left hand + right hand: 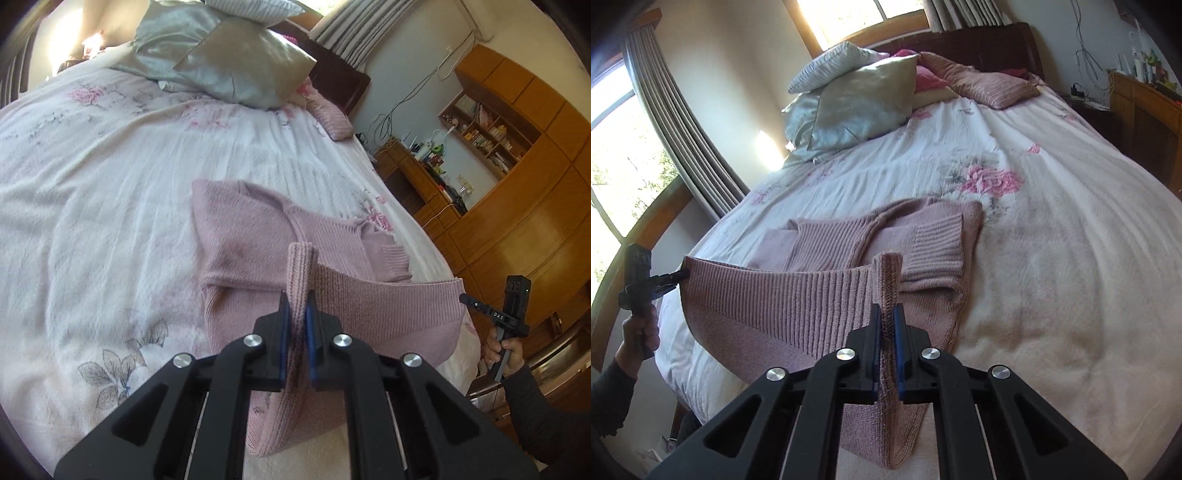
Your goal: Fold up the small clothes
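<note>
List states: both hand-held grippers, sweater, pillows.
left hand-held gripper: shut on the sweater hem.
right hand-held gripper: shut on the hem's other corner.
pink knit sweater: sleeves folded in, bottom hem lifted off the floral bedspread.
satin pillows: stacked at the headboard.

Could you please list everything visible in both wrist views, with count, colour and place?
Sweater: one, dusty pink knit, near bed edge, hem lifted.
Bedspread: one, white with pink flowers, covering bed.
Cushions: three, silver-grey, stacked at headboard.
Pink pillow: one, by headboard.
Curtains: grey, beside windows.
Wooden shelving: brown, along far wall.
Left tongs: black, blue pads, shut on sweater hem.
Right tongs: same, shut on sweater hem.
Hands: two, dark sleeves.
</note>
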`<action>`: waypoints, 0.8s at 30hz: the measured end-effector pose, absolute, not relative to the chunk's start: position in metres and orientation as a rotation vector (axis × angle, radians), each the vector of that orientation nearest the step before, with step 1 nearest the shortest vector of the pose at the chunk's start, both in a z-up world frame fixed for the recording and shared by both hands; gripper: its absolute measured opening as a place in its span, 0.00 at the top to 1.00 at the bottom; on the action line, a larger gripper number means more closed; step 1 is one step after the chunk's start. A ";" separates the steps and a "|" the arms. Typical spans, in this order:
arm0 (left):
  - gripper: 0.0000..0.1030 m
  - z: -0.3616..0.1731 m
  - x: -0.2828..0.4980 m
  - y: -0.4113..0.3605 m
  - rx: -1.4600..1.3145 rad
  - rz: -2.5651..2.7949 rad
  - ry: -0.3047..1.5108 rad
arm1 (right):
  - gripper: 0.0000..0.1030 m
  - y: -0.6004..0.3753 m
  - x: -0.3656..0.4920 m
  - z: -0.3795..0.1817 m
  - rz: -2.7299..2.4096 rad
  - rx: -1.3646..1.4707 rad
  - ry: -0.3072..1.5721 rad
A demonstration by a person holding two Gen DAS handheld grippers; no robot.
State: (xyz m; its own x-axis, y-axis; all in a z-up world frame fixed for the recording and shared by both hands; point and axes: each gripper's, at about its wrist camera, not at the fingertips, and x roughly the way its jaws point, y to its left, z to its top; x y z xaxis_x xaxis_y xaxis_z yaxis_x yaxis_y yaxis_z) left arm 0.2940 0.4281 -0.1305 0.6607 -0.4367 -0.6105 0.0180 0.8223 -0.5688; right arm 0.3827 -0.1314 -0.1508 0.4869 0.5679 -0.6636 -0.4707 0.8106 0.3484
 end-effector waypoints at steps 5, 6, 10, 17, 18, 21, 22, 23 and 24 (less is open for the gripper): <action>0.95 -0.114 0.332 0.444 -0.593 -0.268 0.786 | 0.95 -0.124 0.416 -0.124 0.603 0.147 0.805; 0.95 -0.113 0.343 0.447 -0.599 -0.266 0.788 | 0.95 -0.120 0.425 -0.120 0.599 0.148 0.806; 0.95 -0.121 0.393 0.456 -0.612 -0.246 0.817 | 0.95 -0.106 0.475 -0.119 0.565 0.156 0.838; 0.95 -0.151 0.472 0.466 -0.666 -0.214 0.924 | 0.95 -0.080 0.546 -0.149 0.479 0.134 0.933; 0.95 -0.156 0.481 0.468 -0.674 -0.207 0.940 | 0.95 -0.077 0.553 -0.154 0.466 0.124 0.943; 0.95 -0.173 0.500 0.473 -0.704 -0.181 0.991 | 0.95 -0.070 0.573 -0.168 0.435 0.102 0.975; 0.95 -0.180 0.505 0.476 -0.722 -0.172 1.002 | 0.95 -0.068 0.578 -0.172 0.424 0.097 0.984; 0.95 -0.186 0.509 0.478 -0.737 -0.165 1.014 | 0.95 -0.067 0.584 -0.176 0.416 0.098 0.994; 0.94 -0.194 0.514 0.479 -0.746 -0.153 1.035 | 0.95 -0.066 0.589 -0.182 0.410 0.099 1.008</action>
